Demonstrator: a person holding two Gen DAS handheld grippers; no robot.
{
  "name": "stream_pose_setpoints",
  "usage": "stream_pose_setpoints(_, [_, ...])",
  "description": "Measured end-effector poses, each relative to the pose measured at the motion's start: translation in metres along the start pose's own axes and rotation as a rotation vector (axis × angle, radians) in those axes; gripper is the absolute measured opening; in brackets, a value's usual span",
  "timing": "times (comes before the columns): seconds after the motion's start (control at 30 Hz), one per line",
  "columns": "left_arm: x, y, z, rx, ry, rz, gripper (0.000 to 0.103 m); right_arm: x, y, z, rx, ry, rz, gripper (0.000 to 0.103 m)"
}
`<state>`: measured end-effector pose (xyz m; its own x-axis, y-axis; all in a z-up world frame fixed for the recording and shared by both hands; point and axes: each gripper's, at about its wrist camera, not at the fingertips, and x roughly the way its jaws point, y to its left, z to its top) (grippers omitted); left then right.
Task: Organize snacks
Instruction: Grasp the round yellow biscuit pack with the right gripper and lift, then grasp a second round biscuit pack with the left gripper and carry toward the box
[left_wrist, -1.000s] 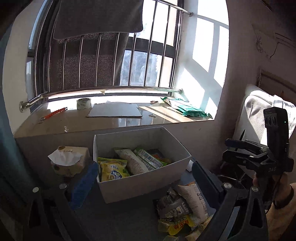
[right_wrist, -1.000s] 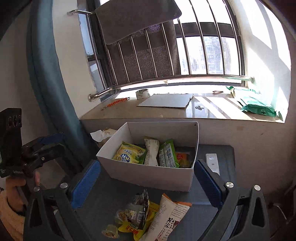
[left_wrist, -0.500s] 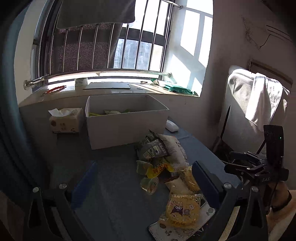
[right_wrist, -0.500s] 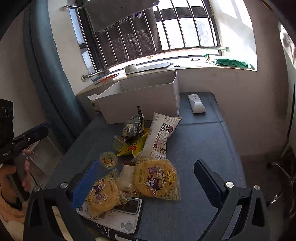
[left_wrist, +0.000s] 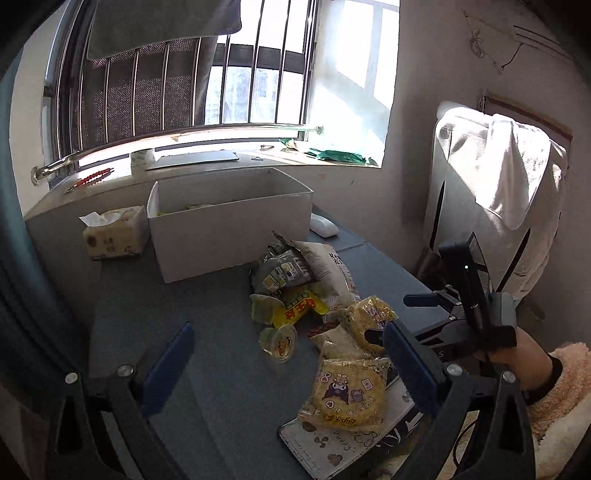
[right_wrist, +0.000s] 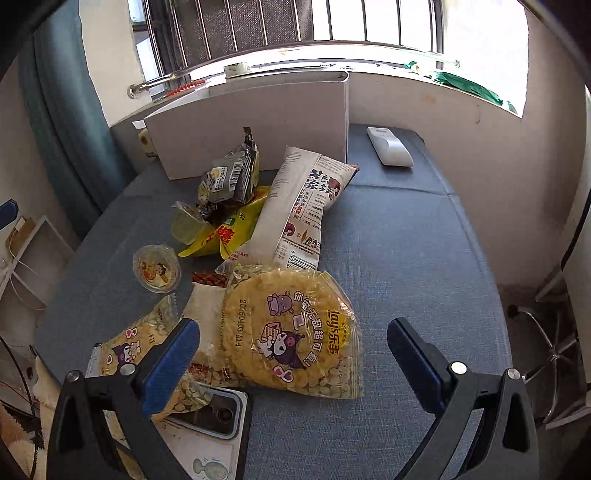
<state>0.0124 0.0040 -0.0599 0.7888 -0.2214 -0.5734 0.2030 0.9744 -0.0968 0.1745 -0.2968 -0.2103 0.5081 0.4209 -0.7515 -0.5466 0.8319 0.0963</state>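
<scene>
A white cardboard box (left_wrist: 229, 218) (right_wrist: 258, 122) stands at the far side of the blue-grey table, with snack packets just showing inside. In front of it lies a loose pile: a long white bag (right_wrist: 303, 206), a grey packet (right_wrist: 231, 177), a yellow packet (right_wrist: 229, 229), two jelly cups (right_wrist: 157, 267) and two round yellow crisp bags (right_wrist: 288, 332) (left_wrist: 349, 391). My right gripper (right_wrist: 293, 332) is open, low over the nearer crisp bag, with nothing held. My left gripper (left_wrist: 288, 343) is open above a jelly cup (left_wrist: 277, 341), also with nothing held.
A tissue pack (left_wrist: 112, 232) sits left of the box and a white remote (right_wrist: 389, 146) to its right. A phone (right_wrist: 214, 410) lies on a patterned tray at the table's near edge. A draped chair (left_wrist: 495, 199) stands to the right; a windowsill runs behind.
Both grippers have drawn back from the box and come down toward the near end of the pile. The right one is now close over the crisp bags. Both stay open.
</scene>
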Motion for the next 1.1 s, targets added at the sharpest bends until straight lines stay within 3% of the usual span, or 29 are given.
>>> stream_pose_setpoints(0.13, [0.004,0.000,-0.005,0.009,0.020,0.002,0.103,0.021,0.008,0.005,-0.023,0.038,-0.054,0.103])
stream_pose_setpoints(0.23, [0.004,0.001,-0.007,0.012,0.026,-0.003,0.103,0.025,0.013,0.004,-0.053,0.017,-0.049,0.103])
stream_pose_setpoints(0.33, [0.005,0.002,-0.009,0.009,0.035,-0.005,0.103,0.019,0.007,0.004,-0.003,-0.003,-0.012,0.082])
stream_pose_setpoints(0.6, [0.014,-0.001,-0.011,0.012,0.064,-0.026,0.103,-0.008,-0.012,0.010,0.051,-0.082,0.001,0.080])
stream_pose_setpoints(0.7, [0.022,-0.007,-0.012,0.021,0.089,-0.069,0.103,-0.020,-0.023,0.011,0.101,-0.111,0.042,0.080])
stream_pose_setpoints(0.87, [0.065,-0.022,-0.022,0.043,0.233,-0.171,0.103,-0.051,-0.038,0.008,0.175,-0.175,0.111,0.080])
stream_pose_setpoints(1.1, [0.118,-0.051,-0.043,0.180,0.404,-0.157,0.103,-0.090,-0.050,-0.007,0.208,-0.236,0.114,0.081])
